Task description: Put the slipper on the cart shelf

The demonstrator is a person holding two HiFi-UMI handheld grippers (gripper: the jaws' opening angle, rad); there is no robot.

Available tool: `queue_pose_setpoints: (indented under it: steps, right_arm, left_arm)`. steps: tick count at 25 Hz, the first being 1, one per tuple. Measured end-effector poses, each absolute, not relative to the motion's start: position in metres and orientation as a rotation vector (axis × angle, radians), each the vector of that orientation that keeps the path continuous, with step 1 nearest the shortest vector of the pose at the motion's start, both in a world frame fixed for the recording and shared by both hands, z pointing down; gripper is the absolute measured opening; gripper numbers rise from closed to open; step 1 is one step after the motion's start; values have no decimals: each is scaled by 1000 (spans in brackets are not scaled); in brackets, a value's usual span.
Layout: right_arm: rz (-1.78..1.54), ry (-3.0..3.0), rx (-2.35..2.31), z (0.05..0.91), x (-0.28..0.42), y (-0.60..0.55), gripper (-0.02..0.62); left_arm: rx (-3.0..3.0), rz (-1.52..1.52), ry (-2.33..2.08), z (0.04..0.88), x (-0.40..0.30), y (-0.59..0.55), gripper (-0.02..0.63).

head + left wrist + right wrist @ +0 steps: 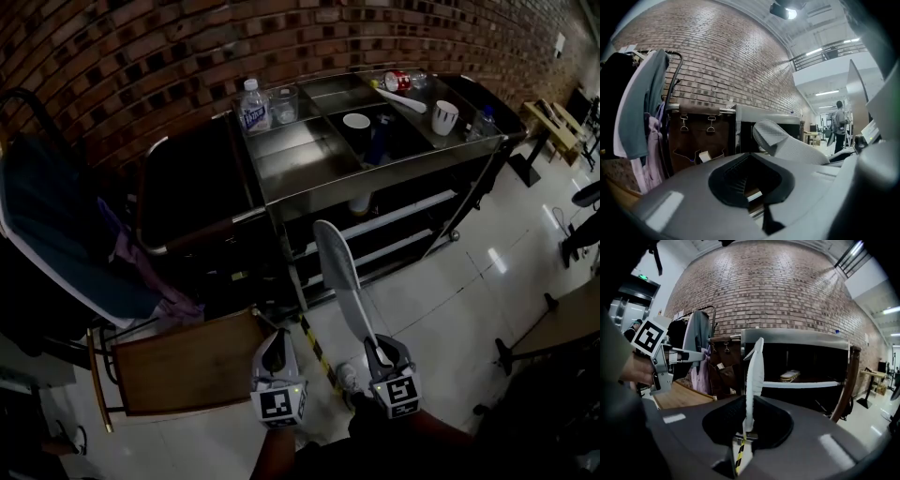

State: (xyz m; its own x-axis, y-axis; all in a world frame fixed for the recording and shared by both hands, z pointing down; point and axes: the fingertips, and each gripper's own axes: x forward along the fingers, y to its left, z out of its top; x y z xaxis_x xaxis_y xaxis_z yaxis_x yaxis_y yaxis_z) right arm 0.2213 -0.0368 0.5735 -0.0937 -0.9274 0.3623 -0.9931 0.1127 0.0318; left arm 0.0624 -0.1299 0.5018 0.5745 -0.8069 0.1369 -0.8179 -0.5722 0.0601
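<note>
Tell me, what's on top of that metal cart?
On the cart, in its top trays: a water bottle, a clear cup, a white bowl, a red can lying down, a white mug. The dark middle tray's bottom cannot be made out.

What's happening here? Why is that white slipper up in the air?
A person holds a tool in each hand. The right tool pinches a white slipper by one end, pointing it toward the metal cart. The left tool holds nothing. The slipper isn't on a shelf yet.
</note>
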Motion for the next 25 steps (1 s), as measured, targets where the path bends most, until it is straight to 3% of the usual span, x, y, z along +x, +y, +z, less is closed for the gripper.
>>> queue_pose_setpoints:
  steps: [14,25]
  right_arm:
    - [456,-2181,1781,602,272,-150,38]
    - [553,-2222,1781,606,281,-238,38]
  left_arm:
    - [2639,174,-1516,508,108,-204,15]
    - [2628,166,-1694,476,91,-257,15]
